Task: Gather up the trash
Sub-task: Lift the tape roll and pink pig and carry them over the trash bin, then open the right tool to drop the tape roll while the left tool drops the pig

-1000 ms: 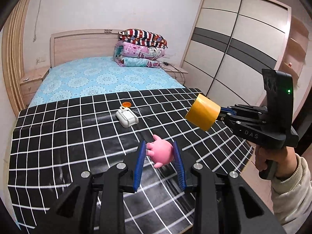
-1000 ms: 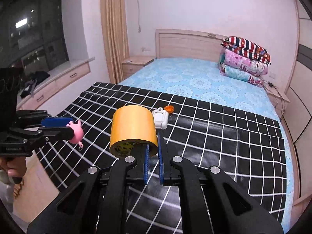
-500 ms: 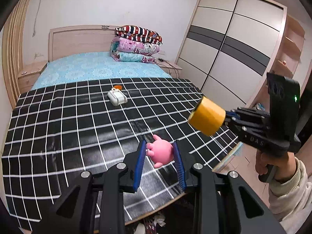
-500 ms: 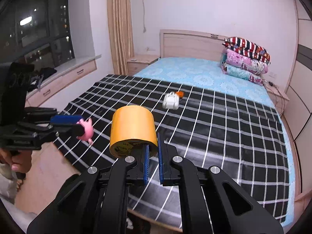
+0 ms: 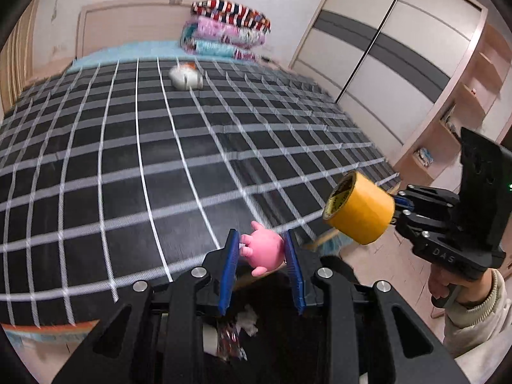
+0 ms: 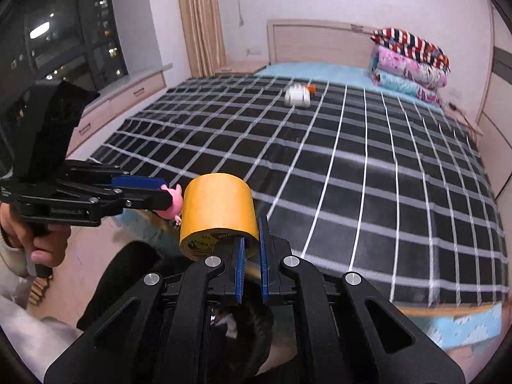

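i carry both finds off the bed: my left hand-held gripper (image 5: pixel 261 251) clamps a small pink rubber pig toy (image 5: pixel 264 251), my right hand-held gripper (image 6: pixel 252 249) pinches a wide yellow tape roll (image 6: pixel 218 214). next, i judge, release both over the dark trash bin (image 5: pixel 288 336) below.

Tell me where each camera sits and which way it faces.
Left wrist: on the left gripper, facing up the checked blanket toward the wardrobe; its fingers clamp the pink toy; the right gripper and hand show at right.
Right wrist: on the right gripper, facing the headboard and window; its fingers clamp the tape roll; the left gripper and hand show at left.
Shared: toy, tape roll, blanket, white object, bin below.
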Tool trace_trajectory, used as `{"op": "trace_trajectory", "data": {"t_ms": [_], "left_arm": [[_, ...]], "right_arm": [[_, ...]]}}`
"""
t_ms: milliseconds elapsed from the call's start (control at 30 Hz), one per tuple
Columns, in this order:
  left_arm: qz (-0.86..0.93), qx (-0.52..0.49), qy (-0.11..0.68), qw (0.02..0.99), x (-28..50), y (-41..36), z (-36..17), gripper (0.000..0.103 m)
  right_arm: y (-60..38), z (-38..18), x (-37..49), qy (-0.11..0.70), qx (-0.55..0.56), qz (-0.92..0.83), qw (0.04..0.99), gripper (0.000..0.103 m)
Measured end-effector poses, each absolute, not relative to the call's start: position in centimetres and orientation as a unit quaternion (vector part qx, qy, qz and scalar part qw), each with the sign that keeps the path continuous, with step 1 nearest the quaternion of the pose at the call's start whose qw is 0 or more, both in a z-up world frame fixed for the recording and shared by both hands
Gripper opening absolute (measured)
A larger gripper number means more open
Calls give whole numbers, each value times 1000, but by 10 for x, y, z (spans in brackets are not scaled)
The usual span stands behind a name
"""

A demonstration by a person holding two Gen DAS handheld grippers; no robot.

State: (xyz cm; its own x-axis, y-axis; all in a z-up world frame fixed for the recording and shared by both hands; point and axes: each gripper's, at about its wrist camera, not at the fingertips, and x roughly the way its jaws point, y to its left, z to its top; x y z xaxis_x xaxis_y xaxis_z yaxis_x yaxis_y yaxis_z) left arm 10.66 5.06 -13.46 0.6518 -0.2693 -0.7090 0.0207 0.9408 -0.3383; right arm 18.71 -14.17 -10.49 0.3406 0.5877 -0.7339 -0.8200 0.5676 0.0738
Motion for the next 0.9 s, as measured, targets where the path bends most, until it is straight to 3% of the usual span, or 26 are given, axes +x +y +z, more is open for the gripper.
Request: {"op": "trace_trajectory", "data": {"t_ms": [200,600,733,833,900], "left_arm": [[-90,-164,436,880,92,34,-171,23],[-102,-191,470,855,68,32,-211,23],[-105,-195,477,850,66,31,-214,23],[-101,-185,486,848,68,27,-213,29],[-106,-188,482,849,68,26,-211,45]], "right_arm": [[-155,-144,169,409,-141,437,789,8],[-165,-200,146,474,-149,442,747,9],[-164,-211,145,492,-145,442,736,23],[-162,-209,142,488,-147,445,737,28],[-161,-208,143,486,-147,446,737,28]]}}
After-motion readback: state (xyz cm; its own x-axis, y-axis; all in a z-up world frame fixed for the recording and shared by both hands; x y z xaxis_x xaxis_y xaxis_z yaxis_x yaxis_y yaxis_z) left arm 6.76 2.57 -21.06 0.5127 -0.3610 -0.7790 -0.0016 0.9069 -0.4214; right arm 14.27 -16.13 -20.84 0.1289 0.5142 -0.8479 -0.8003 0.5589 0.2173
